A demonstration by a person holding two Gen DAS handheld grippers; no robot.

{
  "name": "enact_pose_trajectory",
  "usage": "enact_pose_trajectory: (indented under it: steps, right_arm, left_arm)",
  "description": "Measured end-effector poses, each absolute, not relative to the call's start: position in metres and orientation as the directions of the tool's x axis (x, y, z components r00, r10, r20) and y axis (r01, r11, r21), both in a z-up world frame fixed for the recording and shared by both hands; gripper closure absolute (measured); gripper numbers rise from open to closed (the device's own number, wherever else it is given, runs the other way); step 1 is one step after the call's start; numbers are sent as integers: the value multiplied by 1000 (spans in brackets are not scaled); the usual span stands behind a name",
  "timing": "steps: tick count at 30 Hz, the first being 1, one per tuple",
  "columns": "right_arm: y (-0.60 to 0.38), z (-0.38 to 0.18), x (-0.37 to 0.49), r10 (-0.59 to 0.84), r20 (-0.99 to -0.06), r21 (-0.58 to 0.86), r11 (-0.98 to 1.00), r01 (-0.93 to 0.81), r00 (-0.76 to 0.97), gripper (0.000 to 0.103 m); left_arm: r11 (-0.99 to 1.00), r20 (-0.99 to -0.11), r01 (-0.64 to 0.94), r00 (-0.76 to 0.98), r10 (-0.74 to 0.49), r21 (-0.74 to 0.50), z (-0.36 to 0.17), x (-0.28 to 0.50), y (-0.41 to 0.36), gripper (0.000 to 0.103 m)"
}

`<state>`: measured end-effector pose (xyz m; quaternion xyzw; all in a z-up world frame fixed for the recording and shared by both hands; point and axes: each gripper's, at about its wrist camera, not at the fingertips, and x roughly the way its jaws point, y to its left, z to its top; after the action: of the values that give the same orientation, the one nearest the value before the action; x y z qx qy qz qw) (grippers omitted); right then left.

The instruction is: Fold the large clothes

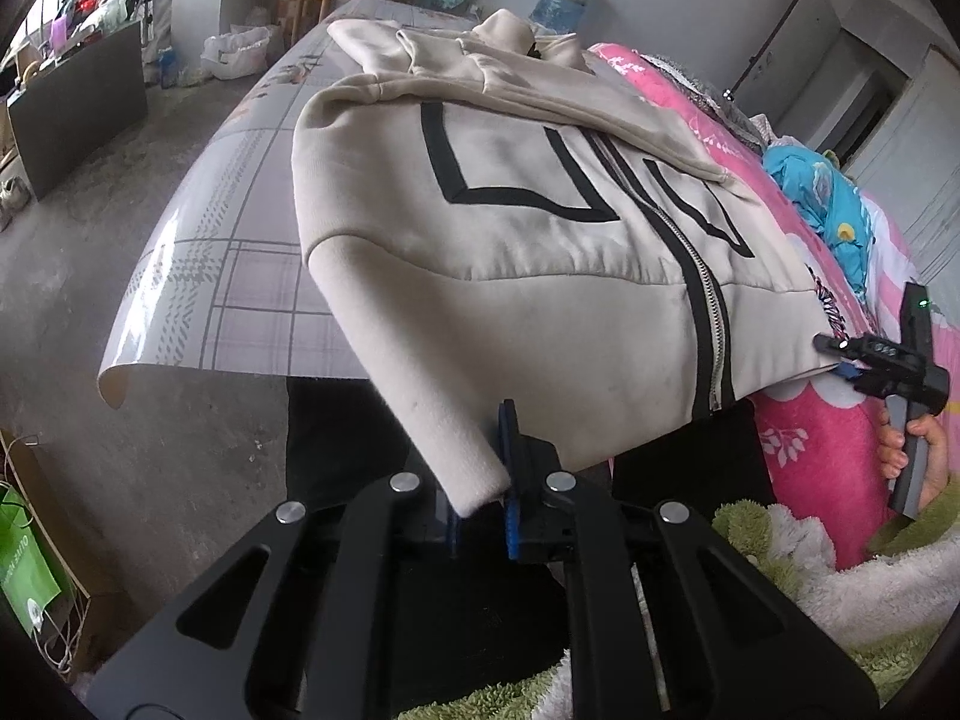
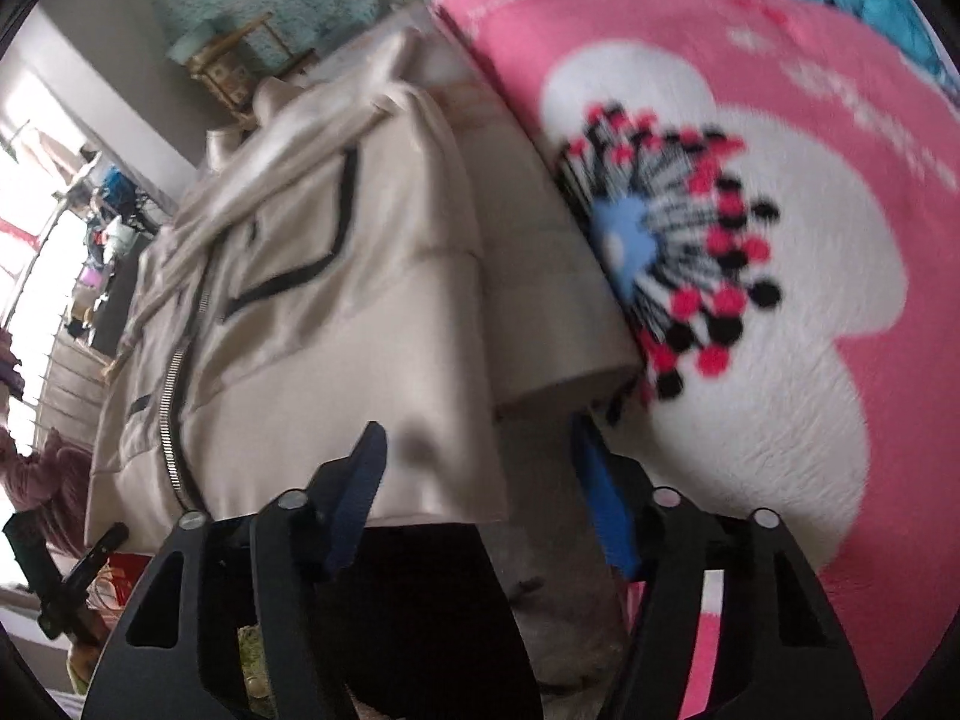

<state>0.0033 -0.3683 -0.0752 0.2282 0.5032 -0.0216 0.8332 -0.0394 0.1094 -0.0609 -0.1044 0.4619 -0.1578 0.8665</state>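
Note:
A cream zip hoodie (image 1: 510, 228) with black line trim lies on the table, sleeves folded across the chest, its hem hanging over the near edge. My left gripper (image 1: 483, 480) is shut on the hem's left corner. My right gripper (image 2: 480, 468) is open, its blue pads either side of the hoodie's (image 2: 336, 276) right hem corner; it also shows in the left wrist view (image 1: 840, 360) at the hem's right edge.
The table has a grey checked plastic cover (image 1: 240, 228). A pink flowered blanket (image 2: 750, 240) lies along the hoodie's right side, with blue fabric (image 1: 828, 204) on it. A green fluffy garment (image 1: 810, 570) is near me. Concrete floor and boxes are at left.

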Motion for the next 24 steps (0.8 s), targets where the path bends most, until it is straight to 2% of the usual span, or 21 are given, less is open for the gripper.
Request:
enact_pose_trajectory:
  steps: [3,5,6,12,18,24]
  right_arm:
    - [-365,-74,1,239,-836,395,887,239,494,65]
    - [-359,-69,-2,222,-843,370,900,230,490,86]
    - [-357,-66,-4,222,-843,369,902,225,491,92]
    - [-341,-30,-13,201,-807,353,918,181,556,97]
    - [-345,8,-3,243,-714,417,901,120,657,97]
    - [-353,32,35,259,-641,457,885,89,722,97]
  left_arm:
    - [929,-762,178,532,-368,-325,-56,-43,110,95]
    - [928,-754,187,542,-370,-321,-51,-45,108,96]
    - [928,-748,194,549,-373,-319,-47,-47,107,97]
    - [898,-695,233,571,-438,-374,-26,-45,107,98]
    - [807,-580,256,583,-569,-533,-3,-24,121,98]
    - [717,-472,229,617,-630,-658,10,22,140,98]
